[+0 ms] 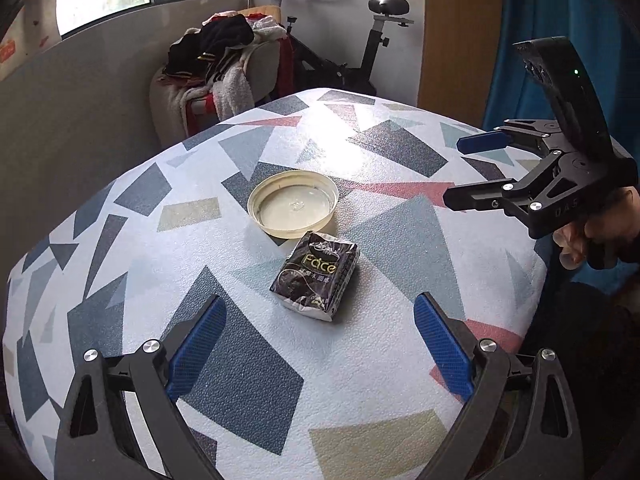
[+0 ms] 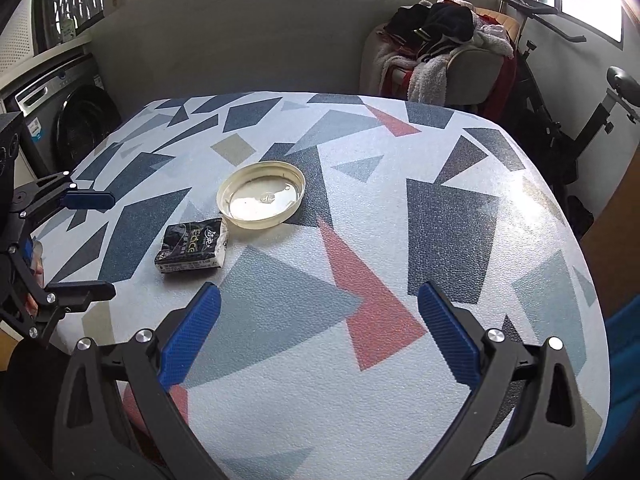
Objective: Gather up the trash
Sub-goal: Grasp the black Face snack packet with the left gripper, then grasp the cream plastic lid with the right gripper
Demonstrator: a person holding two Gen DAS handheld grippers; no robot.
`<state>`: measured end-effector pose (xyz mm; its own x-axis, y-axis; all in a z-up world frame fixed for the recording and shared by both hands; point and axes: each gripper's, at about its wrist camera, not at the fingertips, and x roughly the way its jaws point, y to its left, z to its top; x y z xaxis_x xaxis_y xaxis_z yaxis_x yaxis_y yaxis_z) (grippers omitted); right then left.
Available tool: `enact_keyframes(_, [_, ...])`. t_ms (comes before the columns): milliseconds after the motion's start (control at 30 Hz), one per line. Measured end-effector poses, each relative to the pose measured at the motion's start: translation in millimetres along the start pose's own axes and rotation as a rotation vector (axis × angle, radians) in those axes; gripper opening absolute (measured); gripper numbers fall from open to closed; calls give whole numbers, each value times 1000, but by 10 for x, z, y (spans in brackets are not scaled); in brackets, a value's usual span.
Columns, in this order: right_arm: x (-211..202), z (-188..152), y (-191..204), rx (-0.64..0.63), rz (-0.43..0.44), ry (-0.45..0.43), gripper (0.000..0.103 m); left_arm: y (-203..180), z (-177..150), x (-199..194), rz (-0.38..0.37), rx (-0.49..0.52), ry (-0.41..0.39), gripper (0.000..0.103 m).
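Blue ribbed pads frame the left wrist view, where our left gripper (image 1: 320, 344) stands wide open and empty over the tabletop (image 1: 120, 240), a surface covered in white cloth printed with grey, navy and pink shards. Straight ahead of it lies the small dark plastic tissue packet (image 1: 316, 276), and touching the packet's far corner sits the round cream plastic lid (image 1: 293, 204), rim upward. To the right, our right gripper (image 1: 468, 172) hangs above the table edge, a hand (image 1: 576, 244) on its handle, jaws spread and holding nothing. In the right wrist view that same gripper looks down on bare cloth, open, with the packet (image 2: 192, 246) and the lid (image 2: 261, 194) off to its left, nearer our left gripper (image 2: 104, 244) at the frame's edge. We judge the collecting has not begun: both pieces lie on the tabletop, neither is grasped, and no bin or bag shows in either view, so where they go we cannot say. Nothing stands between the left gripper and the packet. Beyond the table are a chair heaped with clothes (image 1: 224, 60), an exercise bike (image 1: 360, 40) and a washing machine (image 2: 68, 120), all well clear of the work.
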<state>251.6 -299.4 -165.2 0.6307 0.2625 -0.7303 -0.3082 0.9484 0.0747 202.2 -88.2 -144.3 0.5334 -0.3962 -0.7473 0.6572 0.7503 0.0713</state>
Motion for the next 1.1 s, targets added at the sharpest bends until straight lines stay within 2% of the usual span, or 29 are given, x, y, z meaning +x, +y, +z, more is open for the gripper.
enact_keyframes(167, [56, 57, -107, 27, 14, 7, 97, 27, 208, 405, -33, 65, 66, 92])
enact_keyframes(367, [91, 74, -160, 25, 30, 18, 97, 109, 180, 751, -70, 59, 159, 65])
enact_keyframes(433, [110, 83, -166, 28, 34, 22, 97, 157, 138, 750, -105, 23, 153, 51])
enact_keyframes(500, [134, 95, -162, 32, 40, 25, 97, 186, 101, 702, -110, -2, 145, 41])
enact_keyframes(600, [193, 138, -117, 24, 54, 31, 97, 276, 36, 573, -130, -71, 121, 32])
enact_keyframes(733, [365, 248, 37, -8, 112, 77, 97, 447, -93, 311, -87, -178, 63, 31])
enact_keyframes(867, [609, 405, 266, -55, 127, 114, 97, 703, -288, 17, -93, -402, -2, 31])
enact_keyframes(933, [765, 482, 379, -73, 108, 142, 97, 780, -391, -118, -88, -482, -35, 31])
enact_keyframes(1033, [1026, 595, 523, -106, 62, 206, 97, 820, -493, -281, -53, -518, -68, 30])
enact_keyframes(1100, [1140, 671, 563, -109, 51, 217, 97, 826, -534, -368, -34, -517, -81, 31])
